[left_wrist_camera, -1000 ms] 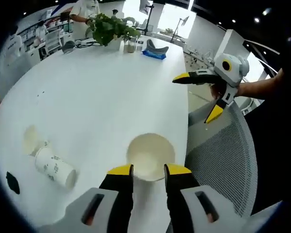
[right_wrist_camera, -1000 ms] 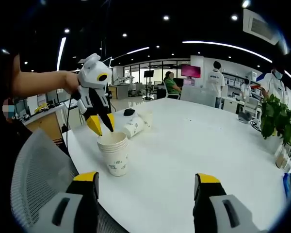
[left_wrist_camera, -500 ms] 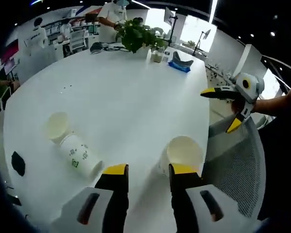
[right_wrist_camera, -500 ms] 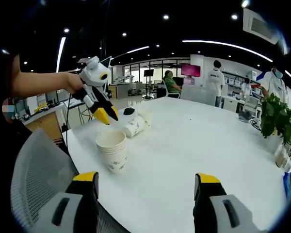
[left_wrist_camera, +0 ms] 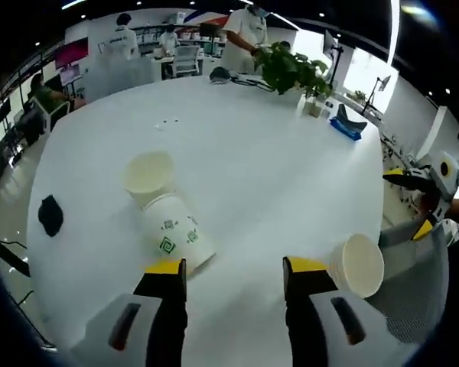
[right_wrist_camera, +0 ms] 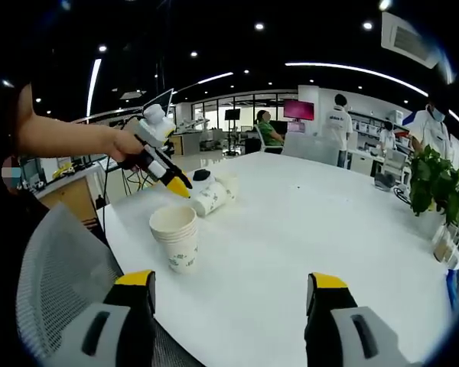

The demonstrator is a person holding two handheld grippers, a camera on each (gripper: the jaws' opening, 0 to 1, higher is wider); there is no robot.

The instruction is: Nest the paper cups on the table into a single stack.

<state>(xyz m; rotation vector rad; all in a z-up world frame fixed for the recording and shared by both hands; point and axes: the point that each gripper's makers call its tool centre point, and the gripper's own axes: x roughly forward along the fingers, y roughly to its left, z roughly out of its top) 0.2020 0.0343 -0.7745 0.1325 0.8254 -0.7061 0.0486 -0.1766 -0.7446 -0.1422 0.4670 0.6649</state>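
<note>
White paper cups lying on their sides (left_wrist_camera: 168, 225) rest just ahead of the left gripper (left_wrist_camera: 233, 267), whose jaws stand apart and empty, so it should straddle the nearer cup's wall squarely before carrying it to the upright stack (right_wrist_camera: 175, 237), while the right gripper (right_wrist_camera: 231, 287) hangs wide open.

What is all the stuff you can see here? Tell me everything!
Cup stack: one, white, upright near the table edge.
Lying cups: two nested, white with green marks, on their side.
Black thing: one, small, near the table edge.
Plant: one, green, far side.
Blue thing: one, beside the plant.
Table: one, white.
Chair: one, grey mesh.
People: several, in the background.
Left gripper: yellow tips, open.
Right gripper: yellow tips, open.
</note>
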